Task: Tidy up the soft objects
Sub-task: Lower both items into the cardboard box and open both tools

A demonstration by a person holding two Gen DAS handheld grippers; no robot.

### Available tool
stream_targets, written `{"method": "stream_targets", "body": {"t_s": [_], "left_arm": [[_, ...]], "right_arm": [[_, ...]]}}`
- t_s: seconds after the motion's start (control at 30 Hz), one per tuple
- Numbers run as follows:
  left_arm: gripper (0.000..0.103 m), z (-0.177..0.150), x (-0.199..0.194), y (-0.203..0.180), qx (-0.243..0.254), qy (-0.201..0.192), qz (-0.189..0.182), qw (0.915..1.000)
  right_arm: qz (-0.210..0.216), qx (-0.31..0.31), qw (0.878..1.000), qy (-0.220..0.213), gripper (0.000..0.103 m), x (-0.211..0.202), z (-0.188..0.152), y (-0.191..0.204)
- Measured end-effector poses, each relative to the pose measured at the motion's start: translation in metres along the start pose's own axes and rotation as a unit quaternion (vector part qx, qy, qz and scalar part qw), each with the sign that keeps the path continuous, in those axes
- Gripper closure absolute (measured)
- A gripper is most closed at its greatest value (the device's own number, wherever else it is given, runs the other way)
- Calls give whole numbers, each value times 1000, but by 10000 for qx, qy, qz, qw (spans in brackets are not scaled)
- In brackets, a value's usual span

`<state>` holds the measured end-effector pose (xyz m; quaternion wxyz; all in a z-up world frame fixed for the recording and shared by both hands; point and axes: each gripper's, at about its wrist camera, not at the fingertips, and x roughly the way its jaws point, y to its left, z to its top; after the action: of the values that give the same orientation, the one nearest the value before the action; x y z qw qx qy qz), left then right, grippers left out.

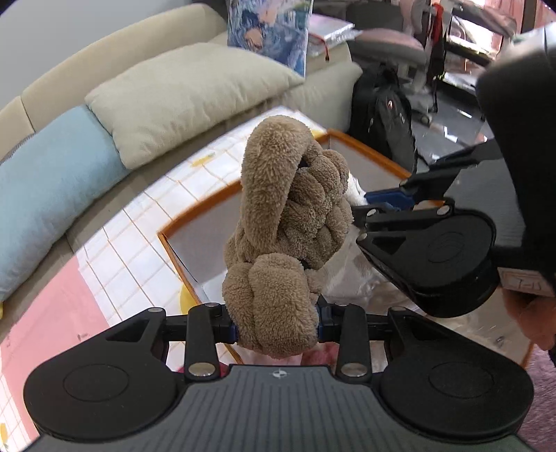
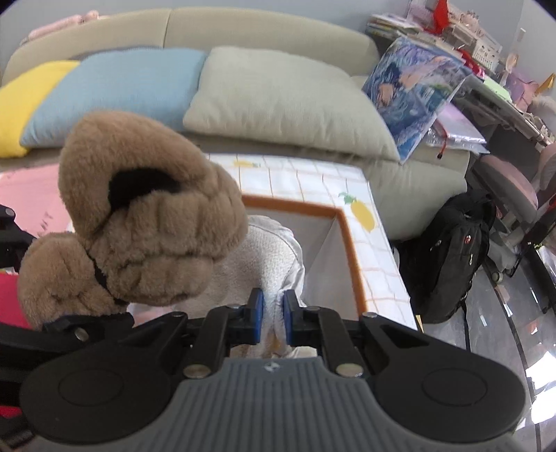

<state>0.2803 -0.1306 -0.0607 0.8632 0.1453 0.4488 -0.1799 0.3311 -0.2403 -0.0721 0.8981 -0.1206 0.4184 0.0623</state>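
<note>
A brown knotted plush (image 1: pixel 278 208) sticks up from my left gripper (image 1: pixel 278 325), whose blue pads are shut on its lower knot. In the right wrist view the same brown plush (image 2: pixel 146 222) fills the left side. My right gripper (image 2: pixel 272 307) is pinched shut on a fold of a white fleecy soft item (image 2: pixel 267 257) that hangs over the storage box. In the left wrist view the right gripper (image 1: pixel 378 203) sits just right of the plush. The fabric box (image 2: pixel 347 236) has an orange rim (image 1: pixel 194 215) and checked sides with yellow fruit prints. Both held items are above its opening.
Behind the box stands a beige sofa (image 2: pixel 271 31) with a beige cushion (image 2: pixel 278 104), a blue cushion (image 2: pixel 114 90), a yellow cushion (image 2: pixel 24 104) and a printed pillow (image 2: pixel 413 94). A black backpack (image 2: pixel 451 253) leans to the right of the box. A pink mat (image 1: pixel 52 313) lies at left.
</note>
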Motion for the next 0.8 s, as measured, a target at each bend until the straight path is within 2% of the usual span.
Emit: {"method": "stream_targets", "body": {"t_s": [0.13, 0.2, 0.3, 0.37, 0.4, 0.47, 0.53, 0.67, 0.8], "left_arm": [[60, -3, 10, 0, -54, 133, 44, 9999], [59, -5, 11, -1, 24, 142, 109, 9998], [51, -5, 10, -4, 97, 97, 93, 9999], [48, -6, 10, -5, 131, 88, 95, 9998], [45, -6, 10, -5, 149, 85, 80, 9998], [31, -6, 9, -4, 193, 57, -33, 9998], [27, -4, 8, -3, 217, 15, -67, 9997], [25, -1, -5, -1, 138, -2, -80, 9999], [23, 3, -26, 3, 115, -31, -173, 9998]], "right_arm": [[-42, -172, 9998, 103, 90, 13, -6, 5], [-88, -250, 9995, 197, 85, 17, -9, 6], [-125, -322, 9989, 332, 77, 22, -12, 7], [-143, -363, 9984, 401, 75, 24, -13, 6], [-123, -342, 9983, 452, 66, 24, -13, 6], [-134, -275, 9981, 526, 55, 25, -12, 5], [-123, -254, 9980, 573, 54, 25, -10, 5], [-187, -377, 9973, 605, 50, 20, -6, 6], [-236, -462, 9964, 663, 37, 2, 5, 6]]}}
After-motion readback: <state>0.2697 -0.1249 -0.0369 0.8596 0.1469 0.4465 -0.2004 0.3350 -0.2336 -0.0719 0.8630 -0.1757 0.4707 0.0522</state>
